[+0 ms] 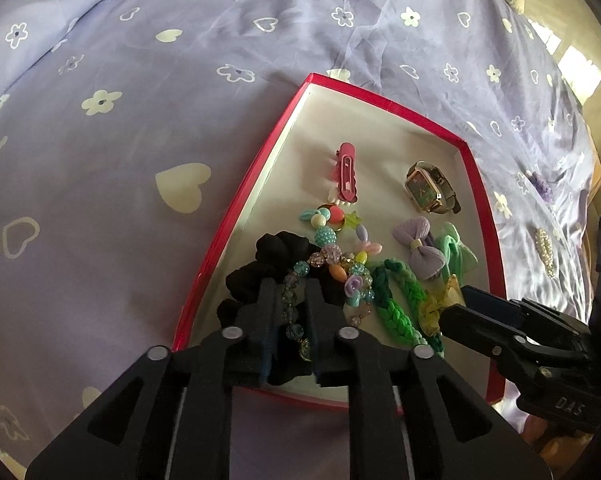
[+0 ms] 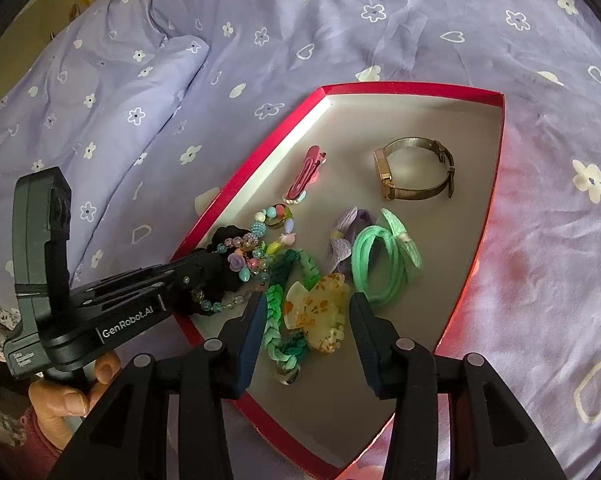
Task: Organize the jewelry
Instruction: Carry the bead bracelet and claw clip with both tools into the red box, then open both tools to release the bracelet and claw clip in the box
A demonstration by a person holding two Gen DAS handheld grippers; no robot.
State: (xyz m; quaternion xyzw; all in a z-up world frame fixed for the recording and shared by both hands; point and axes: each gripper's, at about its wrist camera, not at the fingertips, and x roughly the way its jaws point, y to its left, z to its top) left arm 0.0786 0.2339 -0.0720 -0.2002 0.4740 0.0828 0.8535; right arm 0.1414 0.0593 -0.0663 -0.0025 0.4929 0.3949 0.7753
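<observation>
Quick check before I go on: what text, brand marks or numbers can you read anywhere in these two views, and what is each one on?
"GenRobot.AI": white print on the side of the left claw body, right wrist view.
"DAS": raised letters on the right claw body, left wrist view.
Small white print low on the left claw's handle: too small to read.
Watch dial: no legible numbers.
Red box: no visible text.

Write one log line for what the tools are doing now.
left tool: around bead bracelet | right tool: open, straddling yellow claw clip | both inside red box
</observation>
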